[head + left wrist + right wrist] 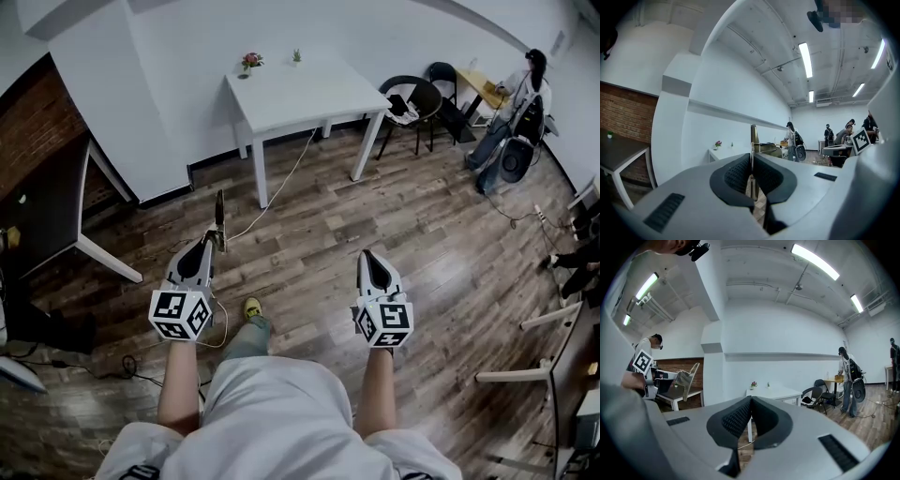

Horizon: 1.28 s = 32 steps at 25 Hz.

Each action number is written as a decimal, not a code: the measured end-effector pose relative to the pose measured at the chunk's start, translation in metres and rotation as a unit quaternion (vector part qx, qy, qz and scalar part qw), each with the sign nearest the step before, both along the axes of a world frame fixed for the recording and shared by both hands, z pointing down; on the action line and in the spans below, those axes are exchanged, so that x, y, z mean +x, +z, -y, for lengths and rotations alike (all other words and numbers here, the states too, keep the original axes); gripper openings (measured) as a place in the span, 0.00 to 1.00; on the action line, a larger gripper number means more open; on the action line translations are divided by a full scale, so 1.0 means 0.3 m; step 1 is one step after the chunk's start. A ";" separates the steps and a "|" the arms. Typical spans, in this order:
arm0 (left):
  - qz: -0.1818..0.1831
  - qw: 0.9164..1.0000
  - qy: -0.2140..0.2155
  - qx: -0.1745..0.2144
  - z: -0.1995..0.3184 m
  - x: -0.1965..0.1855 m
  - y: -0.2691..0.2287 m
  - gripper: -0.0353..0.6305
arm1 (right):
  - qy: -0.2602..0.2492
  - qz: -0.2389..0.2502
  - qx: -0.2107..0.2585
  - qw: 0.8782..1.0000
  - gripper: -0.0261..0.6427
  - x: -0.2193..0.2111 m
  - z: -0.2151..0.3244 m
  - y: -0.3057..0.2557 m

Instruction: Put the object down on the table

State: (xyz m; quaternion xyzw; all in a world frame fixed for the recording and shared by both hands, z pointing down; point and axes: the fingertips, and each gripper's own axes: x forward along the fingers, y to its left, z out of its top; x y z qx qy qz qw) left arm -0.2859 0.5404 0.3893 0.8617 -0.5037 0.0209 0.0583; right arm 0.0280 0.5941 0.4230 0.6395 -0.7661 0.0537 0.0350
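Pinching thin, brass-toned strip (pixel 219 212) upright w/ L claw (pixel 217 244).

text: none readable | brands: none | numbers: none | signs: none

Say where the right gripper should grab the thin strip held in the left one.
Probably the free upper end of the strip, above the left gripper, whose jaws are shut on its lower part. It stands upright and edge-on, so come down from above, jaws closing on the flat faces. The right gripper is shut and must open first.
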 end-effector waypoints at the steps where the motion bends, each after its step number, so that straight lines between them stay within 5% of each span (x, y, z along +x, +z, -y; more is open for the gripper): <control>1: 0.001 1.000 0.001 0.000 0.016 0.007 0.001 0.09 | 0.001 0.000 0.000 1.000 0.05 0.005 0.014 0.001; 17: 0.010 0.999 0.019 -0.031 0.435 0.070 0.070 0.09 | 0.011 -0.002 -0.029 1.000 0.05 0.050 0.410 0.044; 32: -0.001 0.998 0.039 -0.043 1.081 0.028 0.079 0.09 | 0.022 -0.010 -0.036 0.999 0.05 -0.015 1.036 0.019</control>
